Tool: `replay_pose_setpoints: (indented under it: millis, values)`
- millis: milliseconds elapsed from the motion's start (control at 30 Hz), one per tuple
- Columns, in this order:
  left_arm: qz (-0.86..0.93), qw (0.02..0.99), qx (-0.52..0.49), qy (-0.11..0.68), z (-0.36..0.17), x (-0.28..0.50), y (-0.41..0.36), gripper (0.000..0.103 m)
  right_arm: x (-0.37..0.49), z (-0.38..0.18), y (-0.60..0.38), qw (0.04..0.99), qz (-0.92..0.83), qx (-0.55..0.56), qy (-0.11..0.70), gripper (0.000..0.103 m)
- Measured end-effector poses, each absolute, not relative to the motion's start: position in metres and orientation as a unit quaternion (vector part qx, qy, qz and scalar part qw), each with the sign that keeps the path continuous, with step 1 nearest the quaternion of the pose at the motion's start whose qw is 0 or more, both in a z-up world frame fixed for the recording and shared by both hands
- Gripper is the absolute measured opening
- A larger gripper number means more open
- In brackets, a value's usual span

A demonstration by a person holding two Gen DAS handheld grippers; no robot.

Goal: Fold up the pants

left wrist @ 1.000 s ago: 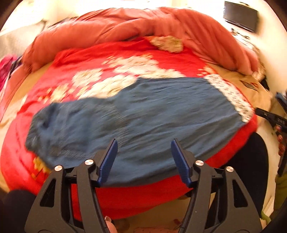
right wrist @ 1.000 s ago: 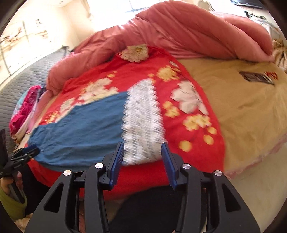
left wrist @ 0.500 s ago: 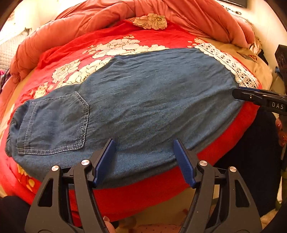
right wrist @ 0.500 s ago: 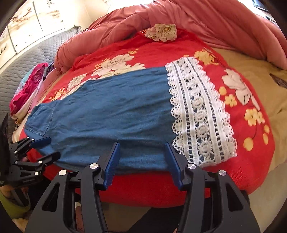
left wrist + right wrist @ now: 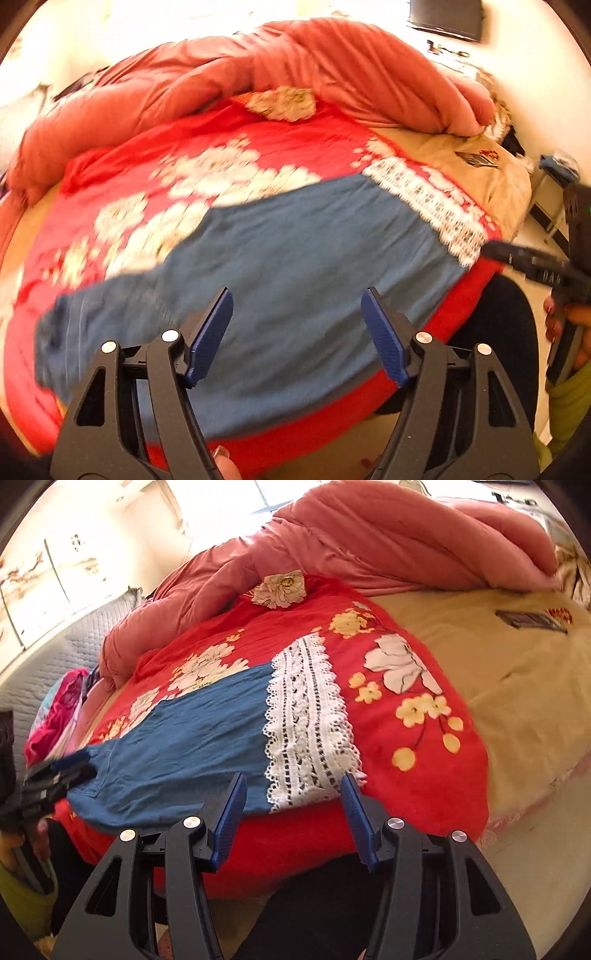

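Blue denim pants (image 5: 288, 280) with a white lace hem (image 5: 432, 206) lie flat on a red floral blanket (image 5: 258, 155). My left gripper (image 5: 297, 328) is open and empty, held above the pants' near edge. In the right wrist view the pants (image 5: 184, 746) lie lengthwise, lace hem (image 5: 306, 723) on the right. My right gripper (image 5: 291, 812) is open and empty, just in front of the lace hem at the bed's edge. Each gripper shows in the other's view: the right one (image 5: 532, 262) by the hem, the left one (image 5: 55, 775) by the waist end.
A bunched pink duvet (image 5: 295, 74) lies across the far side of the bed. A beige sheet (image 5: 517, 686) covers the right part, with a dark flat item (image 5: 532, 620) on it. Pink clothes (image 5: 55, 716) lie at the far left. A monitor (image 5: 445, 16) hangs on the wall.
Both grippers have pulled back and up from the pants, which look smaller and farther away. Both stay open. The left view is blurred by motion.
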State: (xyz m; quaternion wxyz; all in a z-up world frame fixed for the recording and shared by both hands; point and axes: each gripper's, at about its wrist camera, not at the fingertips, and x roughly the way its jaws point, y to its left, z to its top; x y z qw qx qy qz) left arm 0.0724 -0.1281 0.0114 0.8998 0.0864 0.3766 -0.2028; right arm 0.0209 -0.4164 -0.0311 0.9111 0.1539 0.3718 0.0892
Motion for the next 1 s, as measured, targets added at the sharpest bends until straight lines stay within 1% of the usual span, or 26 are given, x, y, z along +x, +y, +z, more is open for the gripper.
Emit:
replay_pose_setpoints:
  millis: [133,200,233,267,300,333,433,567,733,800,833,867,900,933,967,1000]
  values:
    - [-0.230,0.891,0.122,0.371,0.029,0.101,-0.168,0.066,0.022,-0.037,-0.425,0.909,0.081,0.170,0.373,0.051]
    - [-0.263,0.880,0.130,0.373,0.037,0.117,-0.190,0.070,0.023,-0.037,-0.429,0.908,0.078,0.174,0.372,0.051]
    - [-0.268,0.877,0.134,0.376,0.038,0.123,-0.198,0.071,0.025,-0.038,-0.431,0.908,0.078,0.176,0.372,0.052]
    - [-0.275,0.873,0.143,0.378,0.039,0.132,-0.209,0.071,0.026,-0.038,-0.432,0.907,0.078,0.178,0.373,0.069]
    - [-0.278,0.871,0.149,0.376,0.039,0.137,-0.216,0.071,0.027,-0.038,-0.433,0.907,0.077,0.180,0.372,0.078]
    - [-0.281,0.868,0.159,0.377,0.038,0.146,-0.225,0.071,0.028,-0.039,-0.434,0.908,0.073,0.183,0.371,0.081]
    - [-0.283,0.860,0.176,0.387,0.031,0.173,-0.245,0.073,0.035,-0.041,-0.436,0.905,0.076,0.191,0.373,0.081]
    - [-0.284,0.848,0.174,0.412,0.022,0.208,-0.261,0.074,0.045,-0.043,-0.435,0.902,0.085,0.202,0.372,0.081]
    - [-0.311,0.829,0.137,0.444,0.007,0.251,-0.277,0.074,0.057,-0.050,-0.429,0.894,0.096,0.212,0.383,0.081]
    - [-0.320,0.821,0.120,0.458,0.000,0.264,-0.281,0.073,0.058,-0.051,-0.430,0.891,0.101,0.221,0.384,0.081]
    - [-0.328,0.814,0.111,0.467,-0.006,0.272,-0.284,0.073,0.060,-0.052,-0.432,0.889,0.102,0.227,0.385,0.079]
    - [-0.336,0.808,0.103,0.472,-0.010,0.277,-0.287,0.072,0.061,-0.053,-0.433,0.887,0.105,0.231,0.386,0.073]
    - [-0.348,0.800,0.093,0.480,-0.015,0.282,-0.289,0.067,0.061,-0.054,-0.434,0.886,0.104,0.233,0.388,0.068]
    - [-0.361,0.790,0.084,0.488,-0.021,0.286,-0.291,0.064,0.061,-0.054,-0.434,0.885,0.102,0.234,0.390,0.060]
    - [-0.370,0.782,0.080,0.494,-0.026,0.289,-0.293,0.057,0.060,-0.053,-0.435,0.885,0.103,0.236,0.388,0.053]
    - [-0.375,0.778,0.080,0.497,-0.029,0.291,-0.294,0.050,0.060,-0.052,-0.436,0.886,0.102,0.237,0.386,0.051]
